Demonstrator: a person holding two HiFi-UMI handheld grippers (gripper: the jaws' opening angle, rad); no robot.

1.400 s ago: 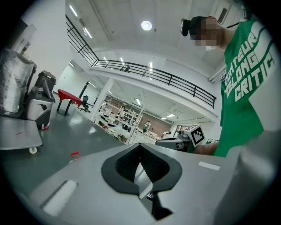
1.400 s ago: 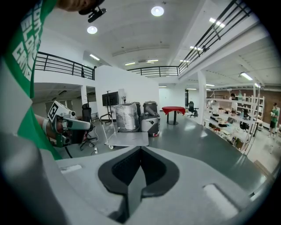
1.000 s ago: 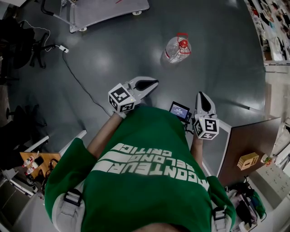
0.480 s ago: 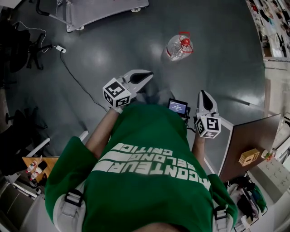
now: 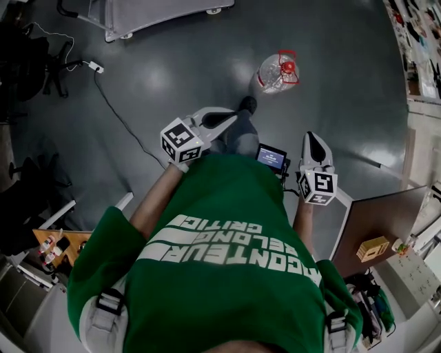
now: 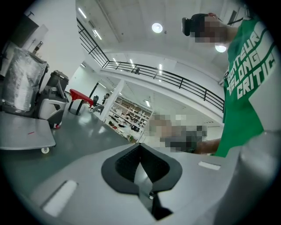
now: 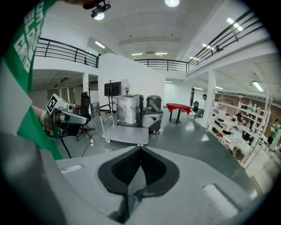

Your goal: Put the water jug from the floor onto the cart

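The clear water jug (image 5: 278,72), with a red cap and red handle, stands on the grey floor ahead of me in the head view. The flat grey cart (image 5: 160,15) sits at the top edge, left of the jug. It also shows in the left gripper view as the cart (image 6: 23,134) and in the right gripper view as the cart (image 7: 126,134). My left gripper (image 5: 222,119) is shut and empty, short of the jug. My right gripper (image 5: 311,140) is also shut and empty. Neither gripper view shows the jug. The left gripper's jaws (image 6: 140,145) and the right gripper's jaws (image 7: 140,148) both meet at their tips.
A black cable (image 5: 114,107) with a plug strip runs across the floor at left. A brown table (image 5: 377,219) stands at right. A small screen (image 5: 271,156) hangs at my chest, and my shoe (image 5: 247,105) shows beyond it. Wrapped machines (image 7: 140,112) stand behind the cart.
I have stepped forward; a shoe has come into view. Both grippers moved ahead with me, staying shut. The cart has slid toward the top edge of the head view.
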